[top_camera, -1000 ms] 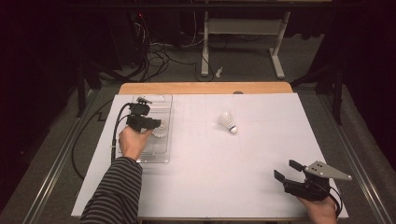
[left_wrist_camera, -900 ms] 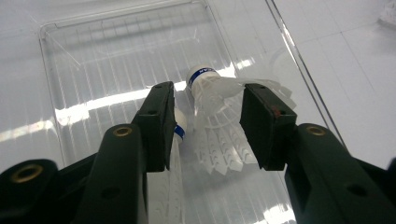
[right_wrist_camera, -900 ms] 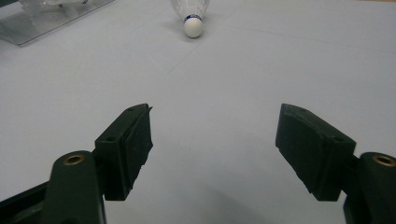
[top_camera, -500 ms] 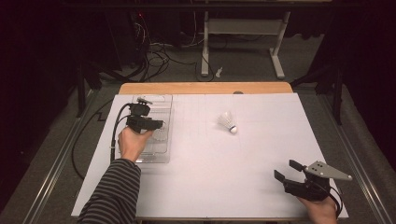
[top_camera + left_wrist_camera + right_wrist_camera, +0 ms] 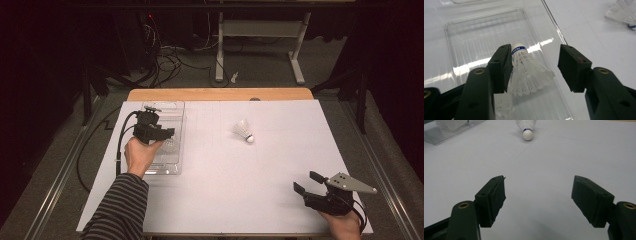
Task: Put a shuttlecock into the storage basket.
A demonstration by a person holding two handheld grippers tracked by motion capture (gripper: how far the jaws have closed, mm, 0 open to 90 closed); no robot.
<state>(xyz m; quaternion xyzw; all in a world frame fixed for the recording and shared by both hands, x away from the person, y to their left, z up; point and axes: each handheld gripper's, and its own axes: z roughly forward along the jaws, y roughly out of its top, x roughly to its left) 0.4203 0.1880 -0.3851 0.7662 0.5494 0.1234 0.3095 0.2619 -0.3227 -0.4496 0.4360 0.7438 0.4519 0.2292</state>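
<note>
White-covered surface (image 5: 210,200), middle wide open. Clear ribbed plastic tray (image 5: 176,107) at left edge, far half. Left tool (image 5: 534,61) over tray, jaws just opened, apart; white feather shuttlecock (image 5: 529,75) with blue band, lettering unreadable, lies in tray against one pad. Right tool (image 5: 537,200) near right corner, apart, empty. Second white shuttlecock (image 5: 243,131) mid-surface.
</note>
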